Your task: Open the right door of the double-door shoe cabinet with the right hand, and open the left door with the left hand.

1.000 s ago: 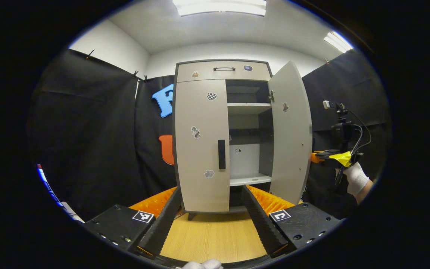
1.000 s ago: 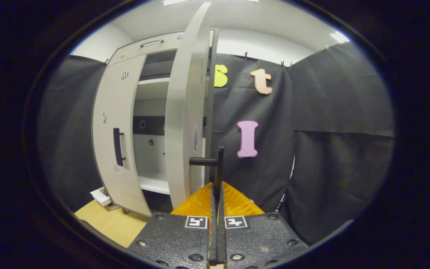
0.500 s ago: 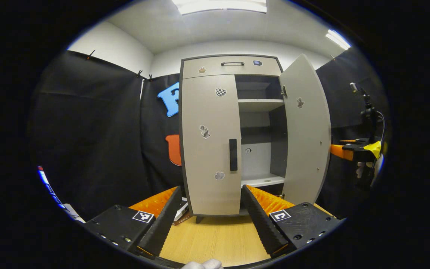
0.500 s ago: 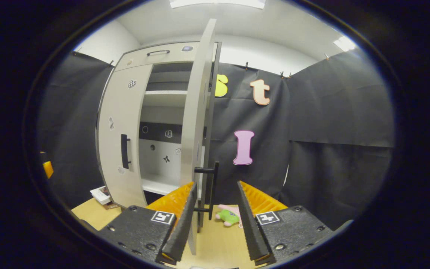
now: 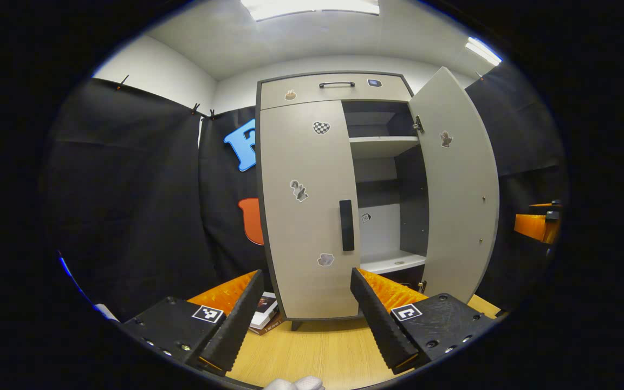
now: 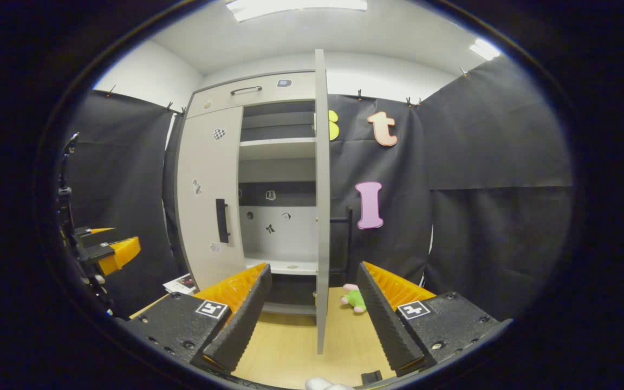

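Grey laminate covers the double-door shoe cabinet (image 5: 339, 89), which stands on a pale wooden floor (image 5: 312, 352) against the booth's black cloth. The right door (image 5: 455, 184) is seen swung wide open in the left gripper view, and edge-on (image 6: 321, 200) in the right gripper view, with its dark handle (image 6: 344, 238) showing just behind the edge. The left door (image 5: 304, 206) is shut, its dark vertical handle (image 5: 346, 225) near the inner edge.

The right tongs (image 6: 312, 303) are spread wide and hold nothing; the open door's edge is framed between them without being touched. The left tongs (image 5: 304, 311) are likewise spread and empty, pointed at the lower part of the left door, well short of it. The left tongs are also caught at the left of the right gripper view (image 6: 109, 252).

The first half of the task is judged done; the left door's opening is the step in hand. For the next move, the left tongs would need to be raised and carried forward until the left handle stands between the fingers, then closed on it, and the door drawn outward in an arc about its left hinge. A small green and pink toy (image 6: 354, 298) lies on the floor beyond the right door, clear of that path.
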The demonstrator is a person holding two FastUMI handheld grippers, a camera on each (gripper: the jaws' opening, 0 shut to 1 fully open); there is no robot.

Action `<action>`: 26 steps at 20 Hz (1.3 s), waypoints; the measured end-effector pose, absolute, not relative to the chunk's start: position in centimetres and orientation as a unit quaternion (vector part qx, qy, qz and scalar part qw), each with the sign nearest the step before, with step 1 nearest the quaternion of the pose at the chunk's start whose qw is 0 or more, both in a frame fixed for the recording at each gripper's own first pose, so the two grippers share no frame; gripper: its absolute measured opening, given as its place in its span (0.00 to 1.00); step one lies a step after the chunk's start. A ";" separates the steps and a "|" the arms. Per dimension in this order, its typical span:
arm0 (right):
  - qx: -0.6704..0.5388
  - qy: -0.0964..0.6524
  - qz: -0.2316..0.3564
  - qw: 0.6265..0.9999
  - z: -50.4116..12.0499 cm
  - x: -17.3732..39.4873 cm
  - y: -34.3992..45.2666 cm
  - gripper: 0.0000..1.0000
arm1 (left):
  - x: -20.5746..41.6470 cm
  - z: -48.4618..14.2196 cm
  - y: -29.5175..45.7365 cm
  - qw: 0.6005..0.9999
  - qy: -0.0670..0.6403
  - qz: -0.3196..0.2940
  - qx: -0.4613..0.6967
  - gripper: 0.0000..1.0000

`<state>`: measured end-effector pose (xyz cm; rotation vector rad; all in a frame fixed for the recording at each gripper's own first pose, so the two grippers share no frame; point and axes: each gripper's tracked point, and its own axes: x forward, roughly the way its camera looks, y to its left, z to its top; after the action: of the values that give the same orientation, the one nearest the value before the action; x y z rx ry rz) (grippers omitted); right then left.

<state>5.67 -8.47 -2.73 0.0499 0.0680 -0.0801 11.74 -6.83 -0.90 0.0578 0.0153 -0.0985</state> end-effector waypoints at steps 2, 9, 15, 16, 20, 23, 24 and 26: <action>0.033 0.044 -0.034 0.998 -3.6 5.2 -7.6 0.99 | 12.9 -1.1 -7.7 0.998 0.007 -0.058 0.033 0.96; 0.040 0.046 -0.037 0.997 -3.7 4.9 -7.3 0.99 | 19.7 -0.6 -11.3 0.996 -0.006 -0.085 0.027 0.96; 0.032 0.045 -0.035 0.998 -3.2 4.9 -7.3 0.99 | 27.4 0.1 -14.7 0.995 -0.018 -0.095 0.026 0.96; 0.031 0.044 -0.036 0.998 -3.2 5.0 -7.5 0.98 | 28.6 0.0 -15.2 0.995 -0.017 -0.095 0.024 0.96; 0.025 0.046 -0.047 0.998 -3.3 5.4 -9.0 0.98 | 32.8 -0.8 -16.7 0.995 -0.013 -0.092 0.029 0.96; 0.026 0.054 -0.054 0.997 -3.7 5.9 -10.3 0.98 | 35.5 -1.2 -17.2 0.996 -0.014 -0.089 0.029 0.96; 0.027 0.056 -0.056 0.997 -3.9 6.2 -10.8 0.99 | 36.2 -1.6 -17.1 0.996 -0.009 -0.085 0.029 0.96; 0.028 0.060 -0.058 0.996 -4.2 6.4 -11.5 0.99 | 37.5 -2.0 -16.8 0.997 -0.003 -0.078 0.026 0.96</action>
<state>6.44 -11.50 -4.20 0.0570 0.1198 -0.1158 37.49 -16.83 -2.00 0.0511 -0.0063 -0.1562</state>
